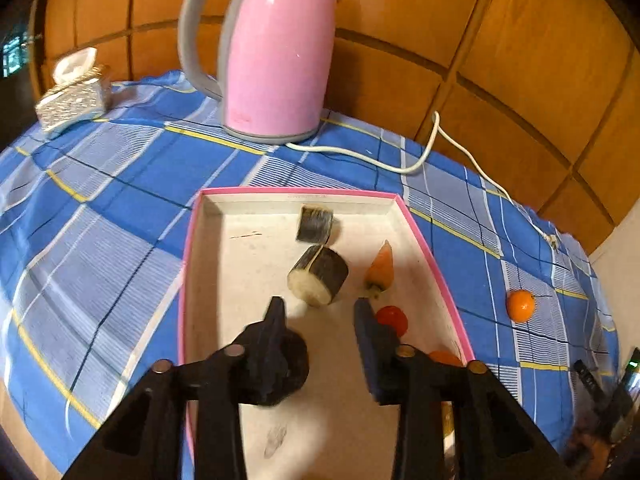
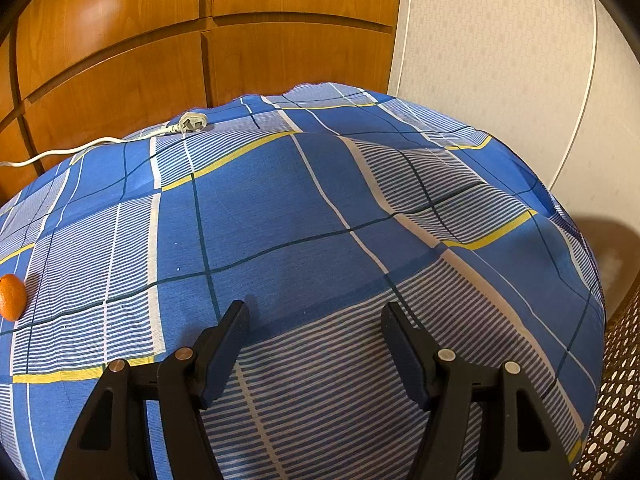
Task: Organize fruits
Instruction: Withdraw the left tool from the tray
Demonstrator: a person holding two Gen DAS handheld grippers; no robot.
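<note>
A white tray with a pink rim [image 1: 191, 280] lies on the blue checked cloth. In it are two dark-skinned cut chunks with pale faces [image 1: 316, 224] [image 1: 318, 276], an orange pepper [image 1: 380, 268], a red tomato [image 1: 394, 320] and part of another orange piece [image 1: 444, 358]. My left gripper [image 1: 319, 308] hangs over the tray, open, with nothing between its fingers. A dark round lump [image 1: 294, 368] lies by its left finger; whether they touch I cannot tell. A small orange [image 1: 520, 306] [image 2: 12, 296] sits on the cloth right of the tray. My right gripper [image 2: 314, 316] stands open over bare cloth.
A pink kettle [image 1: 276, 52] stands behind the tray, and its white cord [image 1: 360, 156] runs right to a plug [image 2: 192, 123]. A tissue box [image 1: 72, 100] sits at the far left. Wooden panels back the table. A wicker surface [image 2: 616, 400] lies past its right edge.
</note>
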